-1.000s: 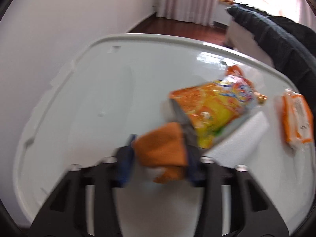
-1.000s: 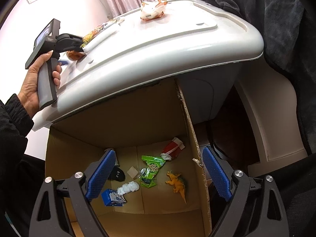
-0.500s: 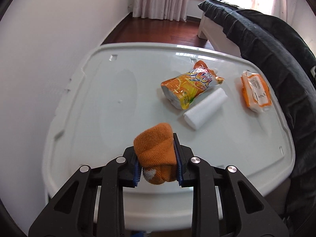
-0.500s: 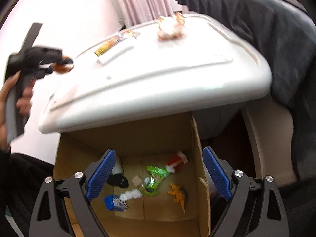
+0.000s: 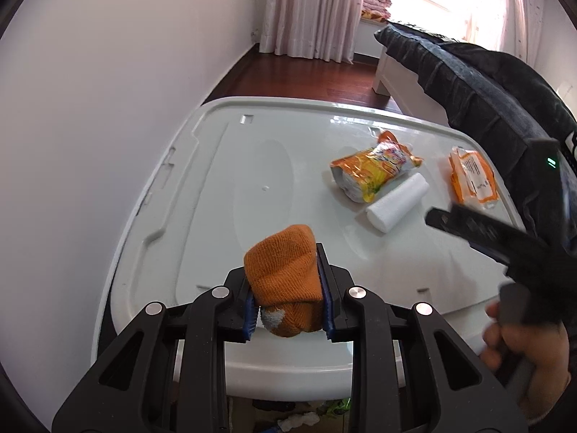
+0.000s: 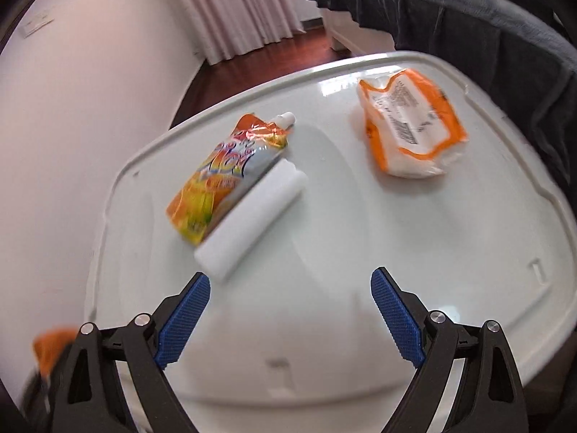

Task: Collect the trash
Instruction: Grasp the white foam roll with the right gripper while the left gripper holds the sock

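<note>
My left gripper (image 5: 287, 288) is shut on an orange knitted sock (image 5: 279, 272) and holds it above the near edge of the white lid (image 5: 223, 187). On the lid lie an orange drink pouch (image 5: 373, 173), a white foam block (image 5: 396, 207) against it, and an orange-and-white wipes pack (image 5: 472, 176). My right gripper (image 6: 290, 319) is open and empty over the lid (image 6: 360, 252), with the foam block (image 6: 252, 220) and pouch (image 6: 223, 180) ahead left and the wipes pack (image 6: 407, 126) ahead right. The sock (image 6: 50, 346) shows blurred at bottom left.
A dark blanket (image 5: 487, 83) on a bed lies along the lid's right side. A white wall (image 5: 108, 108) runs on the left. Below the lid's near edge, scraps in a box (image 5: 299, 418) show. The right hand and its gripper handle (image 5: 505, 245) cross the right of the left wrist view.
My left gripper has drawn back toward the lid's near edge with the sock. My right gripper has risen from over the cardboard box to above the lid, facing the pouch and foam block.
</note>
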Demonstrator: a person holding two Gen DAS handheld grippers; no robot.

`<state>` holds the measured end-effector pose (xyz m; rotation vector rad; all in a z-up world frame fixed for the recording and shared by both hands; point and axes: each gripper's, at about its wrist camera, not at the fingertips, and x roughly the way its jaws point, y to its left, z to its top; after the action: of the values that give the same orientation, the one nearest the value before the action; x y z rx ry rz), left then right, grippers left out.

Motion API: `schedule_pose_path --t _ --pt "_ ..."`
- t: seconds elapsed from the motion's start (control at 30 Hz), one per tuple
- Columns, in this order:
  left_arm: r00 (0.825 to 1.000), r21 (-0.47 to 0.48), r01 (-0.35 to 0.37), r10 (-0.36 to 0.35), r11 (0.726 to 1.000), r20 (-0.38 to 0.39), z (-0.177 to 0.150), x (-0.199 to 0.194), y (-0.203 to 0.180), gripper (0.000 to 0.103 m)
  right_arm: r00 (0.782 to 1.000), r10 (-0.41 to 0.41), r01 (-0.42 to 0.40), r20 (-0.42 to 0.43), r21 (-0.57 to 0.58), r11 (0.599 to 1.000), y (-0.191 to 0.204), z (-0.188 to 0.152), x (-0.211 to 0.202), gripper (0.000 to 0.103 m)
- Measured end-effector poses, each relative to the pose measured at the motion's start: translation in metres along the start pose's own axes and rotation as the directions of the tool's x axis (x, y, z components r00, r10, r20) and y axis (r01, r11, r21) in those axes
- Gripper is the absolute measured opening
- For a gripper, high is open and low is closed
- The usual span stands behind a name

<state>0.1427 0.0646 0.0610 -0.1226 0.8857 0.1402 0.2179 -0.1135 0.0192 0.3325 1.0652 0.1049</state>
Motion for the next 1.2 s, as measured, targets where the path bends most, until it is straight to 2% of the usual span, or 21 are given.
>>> schedule_pose_path --t 0.17,0.37,0.57,0.7,0.83,1.0,1.07,1.2 --pt "1.000 -0.018 0.021 -0.021 1.000 0.006 0.002 -0.005 0.009 0.026 0.998 -0.052 0.056 -0.042 0.103 0.993 0.019 0.024 0.037 0.089" --pt "0.999 -0.008 0.026 -0.026 1.000 0.033 0.003 -0.012 0.008 0.026 0.985 -0.160 0.164 -0.069 0.059 0.985 0.030 0.038 0.064 0.089" --pt "0.999 -0.017 0.027 -0.027 0.999 0.025 0.000 -0.009 0.009 0.026 0.984 -0.166 0.166 -0.072 -0.009 0.986 0.018 0.034 0.061 0.088" --pt "0.999 -0.009 0.034 -0.034 0.999 0.004 -0.002 -0.004 0.004 0.026 0.982 -0.169 0.170 -0.082 0.004 0.985 -0.003 0.032 0.049 0.086" --pt "0.999 0.017 0.031 -0.031 0.999 0.016 -0.003 -0.007 -0.004 0.026 0.978 -0.192 0.191 -0.077 -0.011 0.981 -0.009 0.035 0.043 0.082" --pt "1.000 0.011 0.024 -0.025 1.000 0.012 -0.004 -0.006 -0.001 0.026 0.987 -0.123 0.132 -0.106 0.087 0.987 -0.007 0.038 0.053 0.081" --pt "1.000 0.003 0.024 -0.024 1.000 0.011 -0.003 -0.005 0.001 0.026 0.987 -0.114 0.127 -0.115 0.108 0.986 -0.001 0.040 0.059 0.078" --pt "1.000 0.001 0.021 -0.021 1.000 0.019 -0.003 -0.009 0.002 0.026 0.984 -0.151 0.159 -0.099 0.081 0.984 0.015 0.045 0.069 0.066"
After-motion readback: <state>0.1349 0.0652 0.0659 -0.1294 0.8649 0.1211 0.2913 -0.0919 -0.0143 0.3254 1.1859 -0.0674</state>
